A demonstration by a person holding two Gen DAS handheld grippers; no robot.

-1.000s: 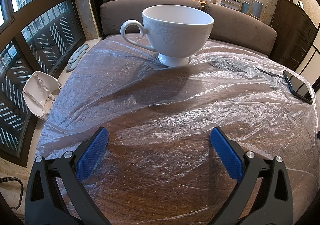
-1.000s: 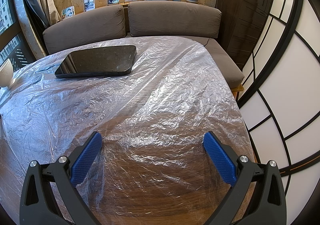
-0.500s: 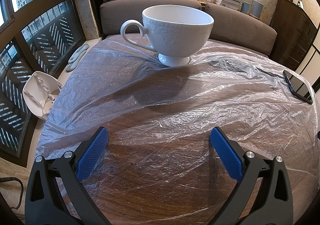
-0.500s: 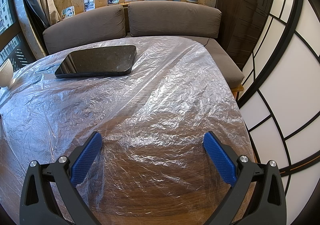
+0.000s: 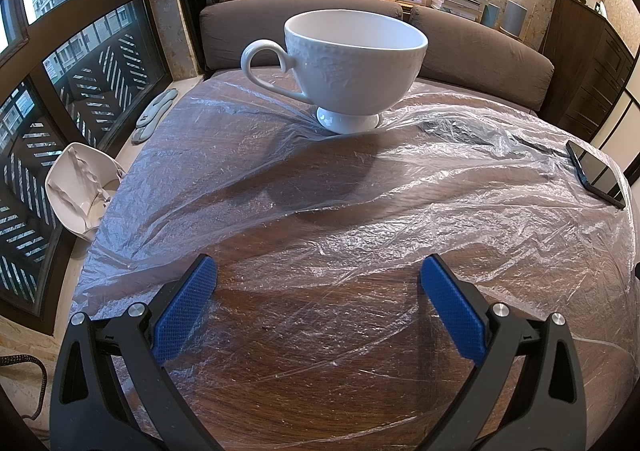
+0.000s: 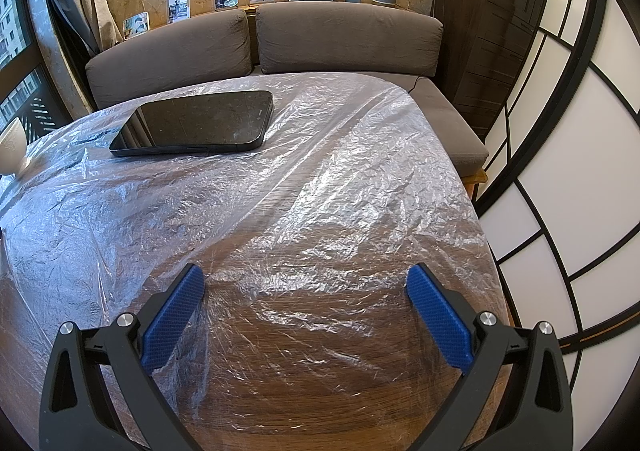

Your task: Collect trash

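Both tongs agape over crinkled clear plastic sheet (image 5: 460, 187) w/ cup (image 5: 352, 63).

Both grippers look like the same build. The left gripper (image 5: 318, 279) has two black plastic arms with triangular cutouts, silver round screw heads near the top, and bright blue pads (image 5: 185, 309) with a fine diamond-grid texture. The right gripper (image 6: 305, 289) matches it: black frame, silver screws, blue textured pads (image 6: 438, 321).

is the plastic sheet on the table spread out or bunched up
Spread out. The plastic sheet lies wrinkled but flat across the wooden table, with the white cup and the phone resting on top of it.
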